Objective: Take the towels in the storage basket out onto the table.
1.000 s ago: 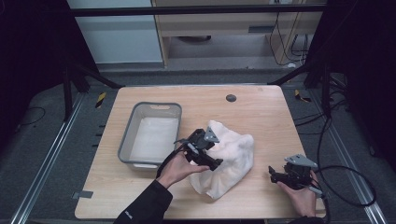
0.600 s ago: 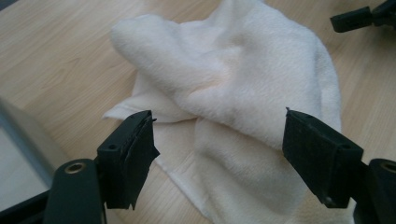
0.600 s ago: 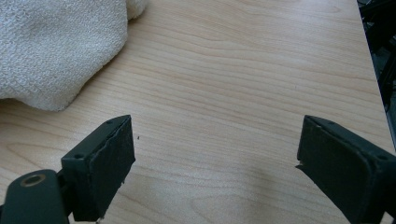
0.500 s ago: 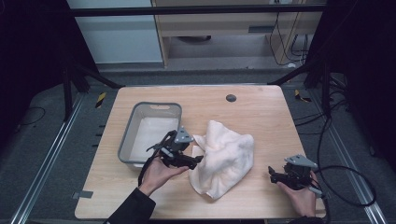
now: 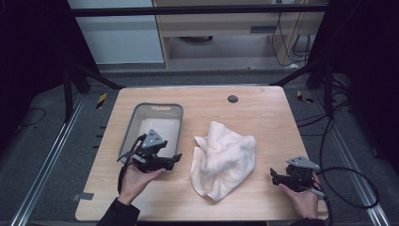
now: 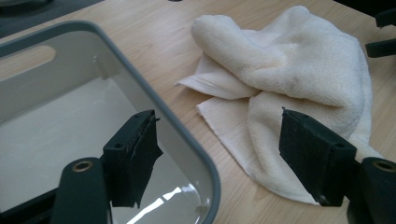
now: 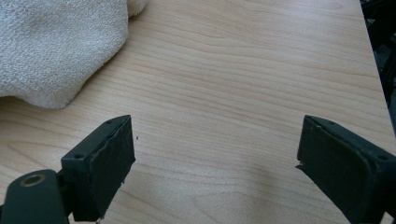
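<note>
A crumpled cream towel [image 5: 225, 157] lies in a heap on the wooden table [image 5: 263, 113], right of a grey plastic bin [image 5: 141, 117]. In the left gripper view the towel [image 6: 289, 70] lies ahead and the bin's rim [image 6: 154, 98] runs between the jaws. My left gripper [image 5: 175, 159] hovers open over the bin's near right corner, holding nothing. My right gripper [image 5: 274, 175] rests open low at the table's front right, its jaws wide over bare wood, with the towel's edge [image 7: 56, 46] off to its left.
A small dark round hole [image 5: 232, 99] sits near the table's far edge. Cables [image 5: 348, 183] trail off the right side. A shelf unit and metal frame bars stand behind the table.
My left gripper has let go of the towel and drawn back left, from the towel's top to the bin's near corner. The towel has settled. The right gripper has not moved.
</note>
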Demonstrator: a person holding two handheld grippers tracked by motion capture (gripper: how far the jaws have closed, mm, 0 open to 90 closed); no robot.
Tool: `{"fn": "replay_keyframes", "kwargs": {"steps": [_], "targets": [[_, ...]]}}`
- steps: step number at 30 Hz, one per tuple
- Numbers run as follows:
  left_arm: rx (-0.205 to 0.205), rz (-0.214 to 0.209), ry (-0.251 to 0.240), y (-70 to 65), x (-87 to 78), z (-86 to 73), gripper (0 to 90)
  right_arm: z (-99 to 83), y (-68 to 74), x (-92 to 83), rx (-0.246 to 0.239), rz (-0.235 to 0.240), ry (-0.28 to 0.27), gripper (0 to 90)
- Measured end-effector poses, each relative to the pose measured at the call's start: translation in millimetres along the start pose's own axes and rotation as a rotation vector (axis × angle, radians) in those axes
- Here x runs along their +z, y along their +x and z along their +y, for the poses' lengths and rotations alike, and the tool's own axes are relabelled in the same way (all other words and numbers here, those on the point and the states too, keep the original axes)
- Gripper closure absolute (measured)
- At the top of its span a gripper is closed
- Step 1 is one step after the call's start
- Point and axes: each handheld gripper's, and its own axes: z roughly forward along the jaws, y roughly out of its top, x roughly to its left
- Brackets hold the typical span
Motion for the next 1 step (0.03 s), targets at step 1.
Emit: {"fn": "replay_keyframes", "kwargs": {"steps": [1], "targets": [[0.0, 0.0, 0.0, 0.0, 0.0, 0.0, 27.9, 0.0, 0.0, 0.0, 0.0, 0.0, 0.0, 11.0]]}}
